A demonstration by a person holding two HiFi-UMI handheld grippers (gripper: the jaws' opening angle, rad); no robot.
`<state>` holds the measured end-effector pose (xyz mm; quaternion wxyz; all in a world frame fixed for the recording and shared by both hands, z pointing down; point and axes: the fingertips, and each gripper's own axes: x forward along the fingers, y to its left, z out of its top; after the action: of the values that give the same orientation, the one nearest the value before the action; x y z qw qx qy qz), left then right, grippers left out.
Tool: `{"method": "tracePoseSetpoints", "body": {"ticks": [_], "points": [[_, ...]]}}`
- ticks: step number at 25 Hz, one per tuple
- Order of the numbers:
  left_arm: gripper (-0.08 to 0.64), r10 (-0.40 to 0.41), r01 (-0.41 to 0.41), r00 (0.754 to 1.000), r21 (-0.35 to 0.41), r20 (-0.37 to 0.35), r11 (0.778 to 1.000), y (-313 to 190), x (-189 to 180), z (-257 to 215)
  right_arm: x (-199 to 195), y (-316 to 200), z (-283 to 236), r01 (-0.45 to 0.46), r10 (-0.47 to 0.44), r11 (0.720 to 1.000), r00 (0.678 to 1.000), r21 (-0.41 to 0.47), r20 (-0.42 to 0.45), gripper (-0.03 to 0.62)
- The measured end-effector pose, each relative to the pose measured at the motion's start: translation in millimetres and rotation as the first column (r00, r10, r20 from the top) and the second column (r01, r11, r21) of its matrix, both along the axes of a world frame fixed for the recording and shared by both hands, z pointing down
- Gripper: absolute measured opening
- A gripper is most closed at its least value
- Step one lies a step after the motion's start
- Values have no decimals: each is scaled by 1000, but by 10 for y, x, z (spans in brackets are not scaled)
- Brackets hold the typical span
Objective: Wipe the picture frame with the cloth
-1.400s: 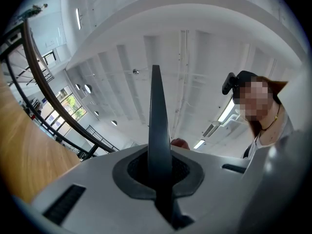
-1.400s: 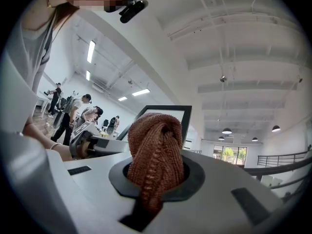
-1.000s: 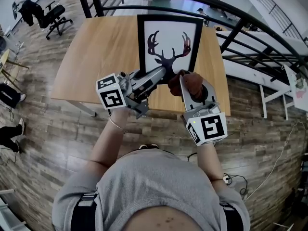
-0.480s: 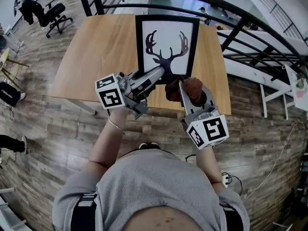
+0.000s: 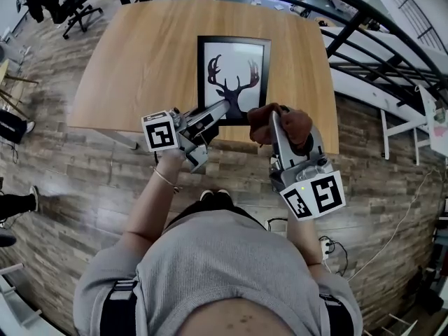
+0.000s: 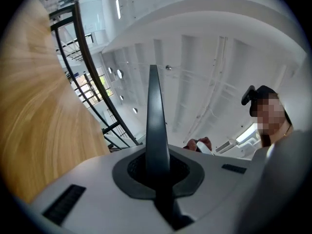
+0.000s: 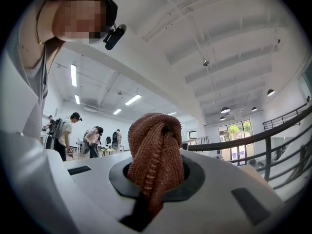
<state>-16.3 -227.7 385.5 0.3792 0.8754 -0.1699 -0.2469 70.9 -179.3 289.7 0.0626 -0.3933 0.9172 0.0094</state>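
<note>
Grips cloth (image 7: 157, 145) in right gripper (image 5: 274, 117), by frame (image 5: 234, 72) flat on surface (image 5: 140, 61). Has left gripper (image 5: 225, 107) shut at frame's bottom edge.

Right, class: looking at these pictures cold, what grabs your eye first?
The black picture frame with its antlered deer silhouette, lying flat on the wooden table. Next, the rust-brown knitted cloth bunched in the right hand-held gripper at the table's near edge.

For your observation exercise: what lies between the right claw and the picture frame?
The bunched brown cloth, clamped in the right claw; head view shows it.
</note>
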Motion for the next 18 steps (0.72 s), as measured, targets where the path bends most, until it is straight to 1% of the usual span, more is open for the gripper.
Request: {"method": "tracePoseSetpoints", "body": {"ticks": [2, 4, 8, 11, 13, 18], "points": [[17, 6, -8, 1000, -77, -19, 997, 0, 0, 228, 8, -9, 25, 7, -7, 1000, 1000, -15, 15, 46], [17, 8, -14, 999, -158, -42, 987, 23, -4, 455, 4, -22, 68, 7, -7, 1000, 1000, -24, 10, 46], [17, 4, -20, 998, -278, -58, 960, 94, -34, 932, -23, -47, 181, 11, -11, 999, 1000, -48, -2, 46], [17, -10, -14, 998, -358, -66, 934, 138, -63, 1241, -50, -60, 255, 13, -14, 998, 1000, -67, -17, 46], [17, -7, -22, 997, -395, -72, 919, 184, -70, 1395, -61, -60, 280, 12, -13, 997, 1000, -74, -17, 46], [17, 12, -55, 995, -440, -100, 896, 200, -61, 1663, -66, -145, 353, 3, -5, 996, 1000, -95, -23, 46]]}}
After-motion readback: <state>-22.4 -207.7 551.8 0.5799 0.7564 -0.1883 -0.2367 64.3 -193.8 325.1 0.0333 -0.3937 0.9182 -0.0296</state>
